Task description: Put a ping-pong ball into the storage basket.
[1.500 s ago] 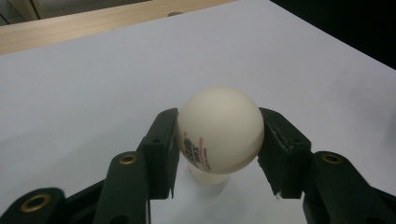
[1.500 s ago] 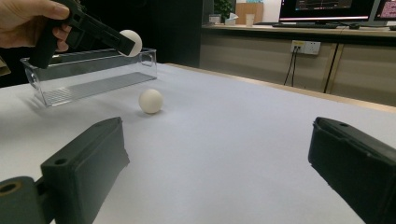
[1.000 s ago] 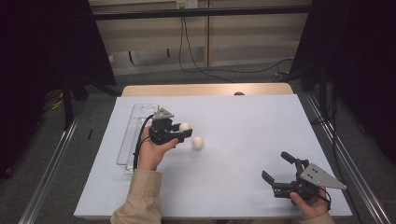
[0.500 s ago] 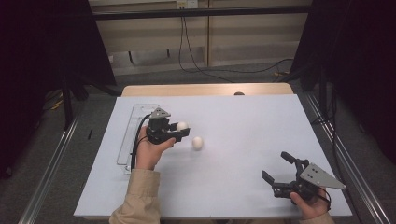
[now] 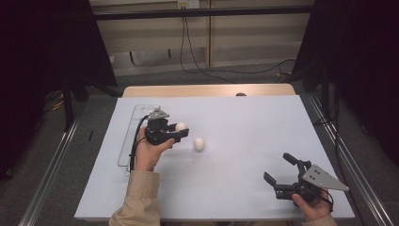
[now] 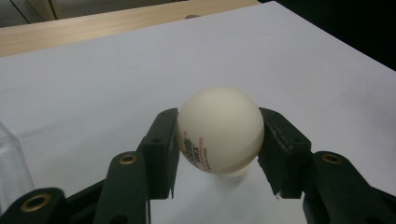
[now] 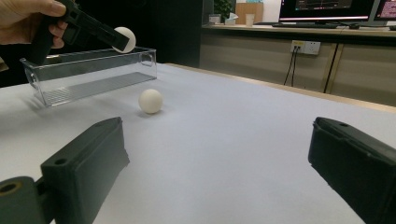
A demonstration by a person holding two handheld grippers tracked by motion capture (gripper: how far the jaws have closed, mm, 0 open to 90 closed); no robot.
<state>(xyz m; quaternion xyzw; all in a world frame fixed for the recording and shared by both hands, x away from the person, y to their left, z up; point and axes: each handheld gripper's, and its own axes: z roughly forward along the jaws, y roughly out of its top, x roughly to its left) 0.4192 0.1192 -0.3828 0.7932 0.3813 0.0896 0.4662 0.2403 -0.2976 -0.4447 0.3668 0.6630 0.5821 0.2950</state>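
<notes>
A white ping-pong ball [image 6: 220,130] with red and black print sits pinched between the jaws of my left gripper [image 6: 219,140]. In the high view that gripper [image 5: 178,131] hovers over the table's left part, holding the ball [image 5: 180,126] just right of a clear plastic tray [image 5: 123,149]. A second white ball [image 5: 199,144] lies loose on the white table, a little right of the held one. My right gripper [image 5: 278,167] rests near the front right corner, jaws wide apart and empty. From the right gripper view [image 7: 219,140], the loose ball [image 7: 151,101] lies ahead and the tray [image 7: 93,79] behind it.
The white table top [image 5: 244,117] ends in a wooden strip [image 5: 207,90] at the far edge, where a small dark object [image 5: 241,94] sits. Metal rails run along both sides. Cables hang on the wall behind.
</notes>
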